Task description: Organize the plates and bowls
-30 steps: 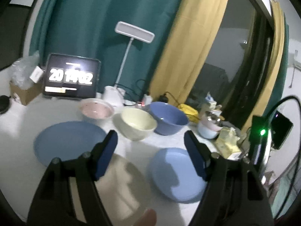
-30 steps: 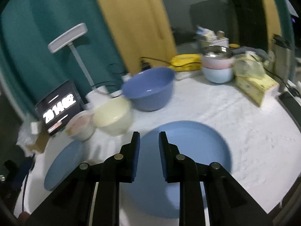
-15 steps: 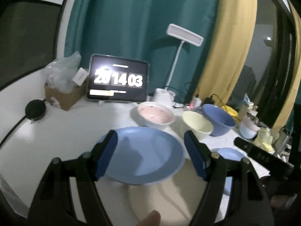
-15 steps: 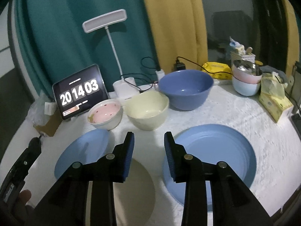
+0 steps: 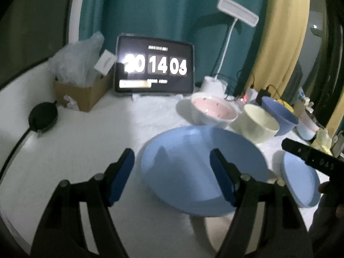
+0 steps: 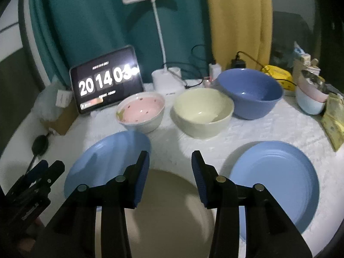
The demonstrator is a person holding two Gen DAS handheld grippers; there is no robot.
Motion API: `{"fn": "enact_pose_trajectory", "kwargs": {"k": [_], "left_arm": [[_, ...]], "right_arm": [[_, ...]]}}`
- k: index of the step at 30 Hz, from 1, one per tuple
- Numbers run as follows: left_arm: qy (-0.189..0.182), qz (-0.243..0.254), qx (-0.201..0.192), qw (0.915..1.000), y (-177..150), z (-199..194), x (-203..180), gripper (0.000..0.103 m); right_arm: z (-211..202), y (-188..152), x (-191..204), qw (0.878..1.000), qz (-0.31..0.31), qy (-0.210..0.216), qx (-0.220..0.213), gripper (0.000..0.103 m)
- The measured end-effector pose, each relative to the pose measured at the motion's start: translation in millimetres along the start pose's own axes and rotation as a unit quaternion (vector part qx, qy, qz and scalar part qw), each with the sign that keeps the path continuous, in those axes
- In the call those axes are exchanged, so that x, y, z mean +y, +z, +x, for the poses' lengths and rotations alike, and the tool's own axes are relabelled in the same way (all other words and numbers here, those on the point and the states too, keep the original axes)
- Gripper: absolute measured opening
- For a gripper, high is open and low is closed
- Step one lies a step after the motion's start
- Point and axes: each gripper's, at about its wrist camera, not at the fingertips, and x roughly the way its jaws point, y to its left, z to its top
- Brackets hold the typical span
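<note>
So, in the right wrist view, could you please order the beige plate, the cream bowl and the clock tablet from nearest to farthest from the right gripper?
1. beige plate, directly beneath the right gripper.
2. cream bowl, ahead, mid-table.
3. clock tablet, back left.

On the tablet screen (image 6: 107,81) propped at the back of the table I read large white digits 20 14 03 in the right wrist view; in the left wrist view the last digit is smeared and I cannot fix it. Small lines of text above and below the digits are too blurred for me to read. On the black gripper body (image 5: 314,159) at the right edge of the left wrist view I make out faint letters, possibly "DAS", not certain.
</note>
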Motion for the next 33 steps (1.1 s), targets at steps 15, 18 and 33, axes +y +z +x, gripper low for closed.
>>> {"fn": "enact_pose_trajectory", "kwargs": {"k": [15, 18, 33], "left_arm": [[0.001, -0.004, 0.049, 0.9988, -2, 40, 16, 0.069], [0.007, 0.002, 0.051, 0.9987, -2, 43, 18, 0.065], [0.006, -0.002, 0.094, 0.9955, -10, 60, 24, 0.022]], "right_arm": [[45, -9, 20, 0.998, -0.022, 0.029, 0.058, 0.043], [53, -12, 21, 0.997, -0.025, 0.035, 0.069, 0.043], [66, -18, 30, 0.993, -0.031, 0.06, 0.092, 0.031]]}}
